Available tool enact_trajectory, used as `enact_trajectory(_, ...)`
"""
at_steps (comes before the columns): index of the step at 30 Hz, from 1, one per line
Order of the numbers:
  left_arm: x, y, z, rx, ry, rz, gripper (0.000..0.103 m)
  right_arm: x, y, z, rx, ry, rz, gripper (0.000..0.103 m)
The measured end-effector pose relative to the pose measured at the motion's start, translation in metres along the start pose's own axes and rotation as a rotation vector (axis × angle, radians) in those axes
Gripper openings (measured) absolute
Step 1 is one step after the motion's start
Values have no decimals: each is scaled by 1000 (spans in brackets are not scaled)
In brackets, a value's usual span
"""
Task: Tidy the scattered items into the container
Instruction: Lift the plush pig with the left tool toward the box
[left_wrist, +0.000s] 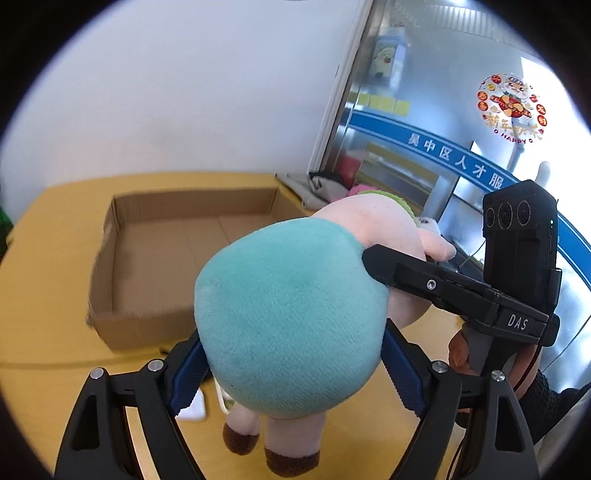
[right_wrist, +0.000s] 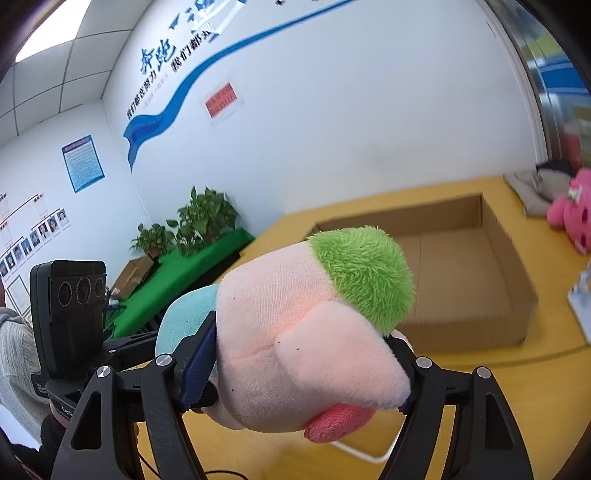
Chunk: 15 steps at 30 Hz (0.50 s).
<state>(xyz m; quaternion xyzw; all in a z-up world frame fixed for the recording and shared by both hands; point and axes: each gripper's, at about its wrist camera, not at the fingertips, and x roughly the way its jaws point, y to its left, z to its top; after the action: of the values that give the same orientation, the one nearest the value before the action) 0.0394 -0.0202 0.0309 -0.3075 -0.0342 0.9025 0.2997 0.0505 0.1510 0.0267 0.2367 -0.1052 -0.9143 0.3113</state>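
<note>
A plush pig toy (left_wrist: 291, 317) with a teal body, pink head and green hair is held in the air by both grippers. My left gripper (left_wrist: 291, 373) is shut on its teal body. My right gripper (right_wrist: 303, 365) is shut on its pink head (right_wrist: 295, 343); the right gripper also shows in the left wrist view (left_wrist: 388, 266), on the head. A shallow open cardboard box (left_wrist: 110, 258) lies on the yellow table beyond the toy, with nothing seen inside; it also shows in the right wrist view (right_wrist: 509, 280).
A pink plush toy (right_wrist: 572, 218) and a grey cloth (right_wrist: 532, 192) lie on the table's far right corner. A white object (left_wrist: 194, 408) lies on the table (left_wrist: 44, 295) under the pig. A wall stands behind the table, with glass panels to the right.
</note>
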Motion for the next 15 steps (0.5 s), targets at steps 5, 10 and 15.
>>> enact_trajectory(5, -20, -1, 58, 64, -93, 24, 86, -10, 22, 58, -85, -92, 23, 80)
enact_trajectory(10, -30, 16, 109, 90, -121, 49, 86, -1, 33, 114, -128, -127, 49, 80)
enact_trajectory(15, -14, 51, 168, 46, -89, 81, 86, 40, 26, 168, -92, -139, 53, 79)
